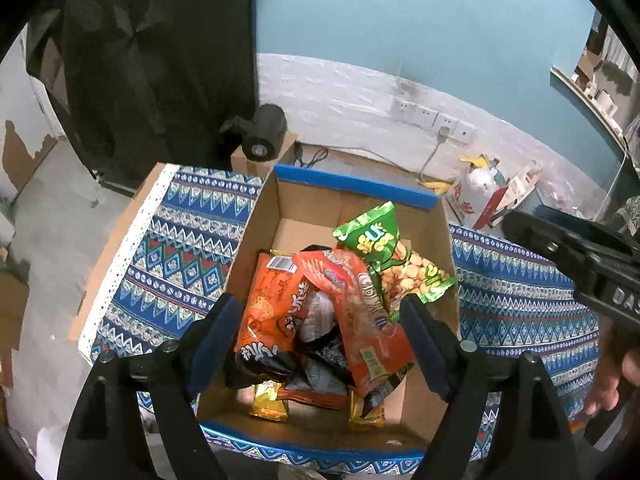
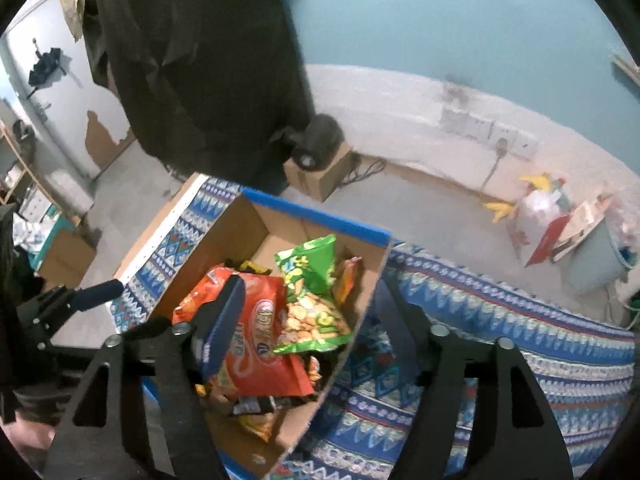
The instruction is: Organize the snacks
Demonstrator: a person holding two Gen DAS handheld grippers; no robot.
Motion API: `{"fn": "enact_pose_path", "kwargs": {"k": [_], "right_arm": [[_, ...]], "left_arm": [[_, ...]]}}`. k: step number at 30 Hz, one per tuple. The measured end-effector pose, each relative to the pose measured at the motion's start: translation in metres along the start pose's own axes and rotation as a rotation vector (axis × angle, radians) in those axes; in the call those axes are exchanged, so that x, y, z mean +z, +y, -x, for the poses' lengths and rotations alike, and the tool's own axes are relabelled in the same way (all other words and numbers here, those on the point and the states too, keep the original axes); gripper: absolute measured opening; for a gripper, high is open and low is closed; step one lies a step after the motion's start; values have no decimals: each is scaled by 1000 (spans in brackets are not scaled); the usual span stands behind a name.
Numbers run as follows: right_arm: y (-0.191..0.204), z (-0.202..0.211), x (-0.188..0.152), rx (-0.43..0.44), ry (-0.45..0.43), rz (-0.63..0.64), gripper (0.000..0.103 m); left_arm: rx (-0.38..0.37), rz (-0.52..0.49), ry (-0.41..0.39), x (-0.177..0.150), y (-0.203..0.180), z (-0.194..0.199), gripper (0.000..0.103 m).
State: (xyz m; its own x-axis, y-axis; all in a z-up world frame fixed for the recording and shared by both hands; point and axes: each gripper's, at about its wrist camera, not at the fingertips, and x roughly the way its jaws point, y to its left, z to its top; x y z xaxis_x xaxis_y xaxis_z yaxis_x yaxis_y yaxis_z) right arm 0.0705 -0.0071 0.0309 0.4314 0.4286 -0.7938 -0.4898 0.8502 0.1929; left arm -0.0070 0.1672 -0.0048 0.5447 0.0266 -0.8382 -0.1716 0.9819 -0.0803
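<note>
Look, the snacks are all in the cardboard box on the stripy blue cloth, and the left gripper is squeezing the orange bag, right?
Nearly. The snacks do lie in the cardboard box on the patterned blue cloth, but the left gripper is not squeezing anything. The left wrist view shows its jaws spread wide above the orange bag, touching nothing.

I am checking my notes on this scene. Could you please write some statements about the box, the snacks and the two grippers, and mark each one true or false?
1. The cardboard box holds several snack bags. True.
2. The left gripper grips the green bag. False: its jaws are open and hold nothing.
3. The box stands on a patterned blue cloth. True.
4. The right gripper is shut on an orange bag. False: it is open and empty, above the box.
5. The box has a blue rim. True.
</note>
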Motion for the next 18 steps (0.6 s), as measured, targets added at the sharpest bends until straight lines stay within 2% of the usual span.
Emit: {"fn": "enact_pose_path", "kwargs": {"k": [4,11,13,18], "right_arm": [[-3,24,-6,-41,-38,16,76],[-4,54,-12,-94,-102,63,77],[-5,61,-16,-99,-116,73,78],[-17,70,-23,-111,-133,54,78]], "left_arm": [[9,-31,-31,-1,-9,11,83],[74,-104,-120,-2,-32,32,94],[77,-110,-134,-2,-35,35,99],[85,-133,-163,-2,-45,41,102]]}}
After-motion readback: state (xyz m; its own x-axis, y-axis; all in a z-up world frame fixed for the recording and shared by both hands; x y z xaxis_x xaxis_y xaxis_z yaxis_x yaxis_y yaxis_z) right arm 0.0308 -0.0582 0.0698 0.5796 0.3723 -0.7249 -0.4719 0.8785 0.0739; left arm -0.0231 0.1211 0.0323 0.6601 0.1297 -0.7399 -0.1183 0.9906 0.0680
